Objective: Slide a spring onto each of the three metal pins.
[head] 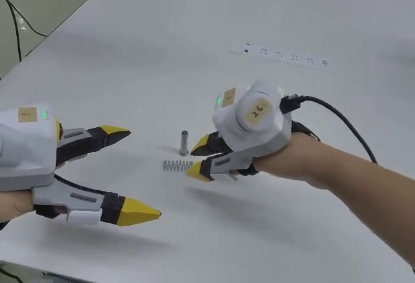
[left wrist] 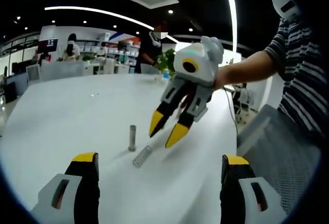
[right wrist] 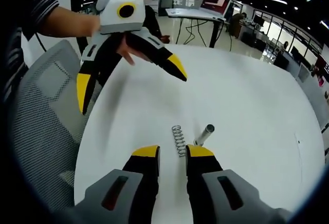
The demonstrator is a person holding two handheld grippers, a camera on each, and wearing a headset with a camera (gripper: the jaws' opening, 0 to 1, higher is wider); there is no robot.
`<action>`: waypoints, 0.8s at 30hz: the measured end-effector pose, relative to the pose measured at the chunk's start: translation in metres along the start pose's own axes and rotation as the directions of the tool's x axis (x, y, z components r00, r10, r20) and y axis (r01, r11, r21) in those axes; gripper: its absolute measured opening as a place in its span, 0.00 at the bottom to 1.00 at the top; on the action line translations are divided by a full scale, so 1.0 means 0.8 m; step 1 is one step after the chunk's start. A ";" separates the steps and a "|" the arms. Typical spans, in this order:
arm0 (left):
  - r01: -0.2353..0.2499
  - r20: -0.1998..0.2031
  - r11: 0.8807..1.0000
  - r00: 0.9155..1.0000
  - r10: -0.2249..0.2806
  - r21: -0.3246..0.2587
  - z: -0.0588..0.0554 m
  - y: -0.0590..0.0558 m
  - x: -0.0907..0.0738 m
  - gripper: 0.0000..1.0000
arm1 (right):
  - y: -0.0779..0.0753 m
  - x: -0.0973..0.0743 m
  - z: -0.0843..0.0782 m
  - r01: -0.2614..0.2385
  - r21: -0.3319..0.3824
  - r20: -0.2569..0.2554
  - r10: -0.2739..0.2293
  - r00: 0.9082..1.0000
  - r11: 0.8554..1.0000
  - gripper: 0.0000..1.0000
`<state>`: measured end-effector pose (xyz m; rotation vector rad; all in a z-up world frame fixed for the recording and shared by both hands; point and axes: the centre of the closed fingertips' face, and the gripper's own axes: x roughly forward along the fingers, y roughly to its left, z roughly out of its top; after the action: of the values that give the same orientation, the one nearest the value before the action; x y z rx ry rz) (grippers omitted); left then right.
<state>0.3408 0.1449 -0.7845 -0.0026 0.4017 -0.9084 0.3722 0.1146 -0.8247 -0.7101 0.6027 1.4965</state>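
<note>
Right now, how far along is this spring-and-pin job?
Nothing looks done yet: the short upright grey metal pin stands bare on the white table. In hand: the right gripper has its jaws slightly apart at one end of the small coiled wire spring, which lies flat beside the pin. The left gripper hovers wide open. Left: lift the spring and slide it on. I see one pin, not three.

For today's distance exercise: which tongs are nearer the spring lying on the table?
Right. The right tongs have their tips just beside the spring; the left tongs sit open, farther off.
</note>
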 end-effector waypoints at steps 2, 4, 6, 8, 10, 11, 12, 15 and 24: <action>0.000 0.004 1.000 1.000 0.000 -0.003 0.001 0.000 0.000 0.97 | 0.001 0.006 -0.004 0.001 -0.014 -0.019 -0.002 1.000 1.000 0.17; 0.001 0.001 1.000 1.000 -0.001 0.000 0.001 0.001 0.000 0.96 | 0.003 0.010 -0.007 -0.004 -0.022 -0.030 0.003 1.000 1.000 0.16; -0.002 0.003 1.000 1.000 0.002 0.000 0.001 0.001 0.000 0.96 | 0.005 0.014 -0.008 -0.005 -0.031 -0.036 0.004 0.999 1.000 0.16; -0.006 0.008 1.000 1.000 0.006 -0.002 0.002 0.002 -0.001 0.96 | 0.006 0.018 -0.008 -0.005 -0.031 -0.034 0.004 0.999 1.000 0.16; -0.008 0.006 1.000 1.000 0.008 -0.001 0.001 0.003 -0.002 0.96 | 0.004 0.021 -0.008 0.007 -0.028 -0.028 -0.008 1.000 1.000 0.16; -0.007 0.006 1.000 1.000 0.007 -0.002 0.001 0.003 -0.002 0.96 | 0.003 0.022 -0.007 0.012 -0.024 -0.026 -0.012 1.000 1.000 0.16; -0.009 0.006 1.000 1.000 0.009 -0.002 0.001 0.003 -0.003 0.96 | 0.002 0.022 -0.006 0.017 -0.021 -0.023 -0.017 1.000 1.000 0.16; -0.011 0.005 1.000 1.000 0.011 -0.006 -0.001 0.004 -0.005 0.96 | 0.000 0.025 -0.006 0.018 -0.016 -0.024 -0.019 1.000 1.000 0.16; -0.015 0.003 1.000 1.000 0.015 -0.010 -0.003 0.004 -0.006 0.96 | -0.008 0.035 -0.014 0.038 0.046 -0.025 -0.037 0.999 0.998 0.15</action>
<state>0.3398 0.1508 -0.7855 -0.0099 0.4032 -0.8912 0.3793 0.1254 -0.8529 -0.7008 0.6375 1.4362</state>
